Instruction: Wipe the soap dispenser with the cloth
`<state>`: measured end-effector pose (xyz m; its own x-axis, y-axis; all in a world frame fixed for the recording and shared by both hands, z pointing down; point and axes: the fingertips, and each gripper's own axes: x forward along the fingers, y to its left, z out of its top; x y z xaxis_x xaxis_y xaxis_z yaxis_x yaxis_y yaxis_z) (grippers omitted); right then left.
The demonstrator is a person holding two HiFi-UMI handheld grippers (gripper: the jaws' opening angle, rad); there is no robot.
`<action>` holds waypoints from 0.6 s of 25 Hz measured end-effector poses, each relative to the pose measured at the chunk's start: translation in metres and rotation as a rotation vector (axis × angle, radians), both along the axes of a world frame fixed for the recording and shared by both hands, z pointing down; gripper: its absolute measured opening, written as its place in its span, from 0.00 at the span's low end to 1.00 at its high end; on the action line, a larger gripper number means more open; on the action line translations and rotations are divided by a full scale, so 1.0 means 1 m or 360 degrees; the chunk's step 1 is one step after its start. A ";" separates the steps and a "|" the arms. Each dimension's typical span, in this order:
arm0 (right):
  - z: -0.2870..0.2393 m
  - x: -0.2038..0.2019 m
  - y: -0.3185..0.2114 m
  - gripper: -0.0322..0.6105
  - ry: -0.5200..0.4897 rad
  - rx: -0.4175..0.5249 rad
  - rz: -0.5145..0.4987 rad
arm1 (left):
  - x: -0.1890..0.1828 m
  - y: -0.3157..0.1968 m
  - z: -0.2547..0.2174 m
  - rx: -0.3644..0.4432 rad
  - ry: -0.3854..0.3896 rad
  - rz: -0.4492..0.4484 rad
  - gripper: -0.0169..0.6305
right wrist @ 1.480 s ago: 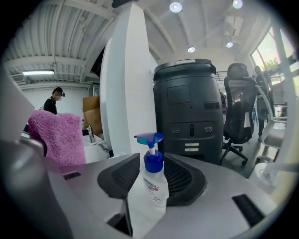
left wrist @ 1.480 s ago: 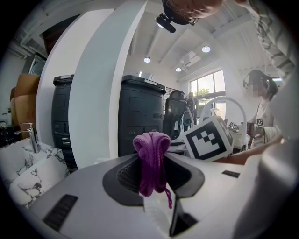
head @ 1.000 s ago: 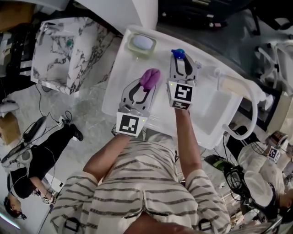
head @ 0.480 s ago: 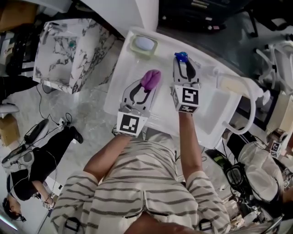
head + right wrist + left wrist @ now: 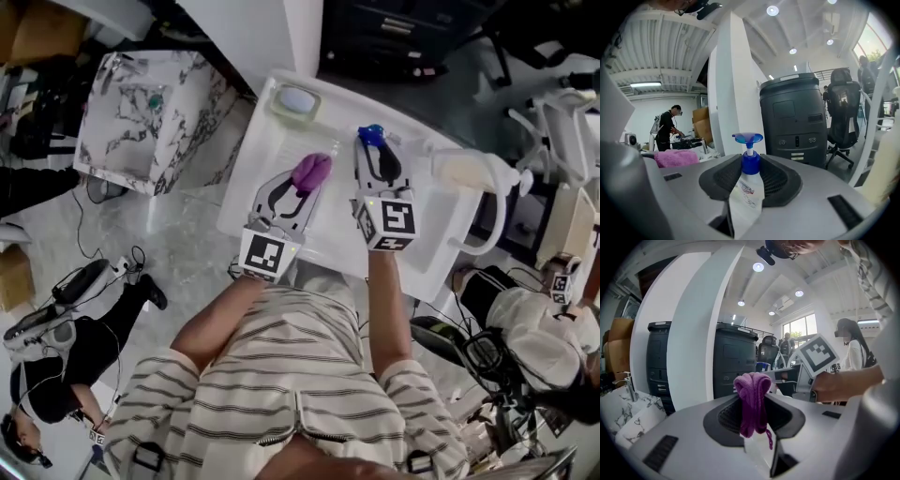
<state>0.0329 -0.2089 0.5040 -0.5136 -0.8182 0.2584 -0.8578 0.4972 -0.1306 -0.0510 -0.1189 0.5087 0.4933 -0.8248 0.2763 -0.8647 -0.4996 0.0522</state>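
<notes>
Status: both tools are loaded. The right gripper [image 5: 377, 155] is clamped on the soap dispenser [image 5: 746, 187], with its pads on the clear bottle body just below the blue collar. The blue pump head [image 5: 747, 138] stands free above the jaws. The left gripper [image 5: 305, 180] is clamped on the purple cloth [image 5: 751, 394], which is bunched into a wad that bulges past the jaw tips, with a loose thread hanging below. In the head view, the dispenser is just to the right of the cloth and not touching it. Both appear to be held above the white counter [image 5: 258, 178].

Faults I would guard against from here:

- Bottle twist or slip. The body looks smooth and the grip is on a narrow band. I judge that a sideways push from the cloth could turn the bottle in the pads or work it loose, and it would drop onto the counter.
- Accidental dispensing. The pump head is exposed, so downward cloth pressure on it could discharge soap onto the bottle and the jaws.
- Hard contact. Only a small wad sticks out past the left jaws. If I close in at a poor angle, jaw tip rather than fabric would meet the bottle.
- Cloth pull-out. Drag along the bottle could draw the wad out of the left jaws, since only a fold is pinched.
</notes>
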 end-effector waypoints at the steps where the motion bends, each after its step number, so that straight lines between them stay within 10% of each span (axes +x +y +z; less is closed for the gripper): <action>1: -0.006 0.000 0.004 0.25 -0.0005 0.0005 -0.0001 | 0.000 0.002 -0.003 0.0010 -0.0001 0.0014 0.21; 15: -0.068 -0.005 0.067 0.26 -0.0014 0.0050 -0.0056 | 0.005 0.031 -0.041 0.0073 0.0051 0.0144 0.21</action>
<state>0.0281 -0.1422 0.4360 -0.5442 -0.8073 0.2283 -0.8386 0.5309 -0.1219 -0.0457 -0.0874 0.4673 0.5744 -0.7879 0.2218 -0.8141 -0.5782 0.0544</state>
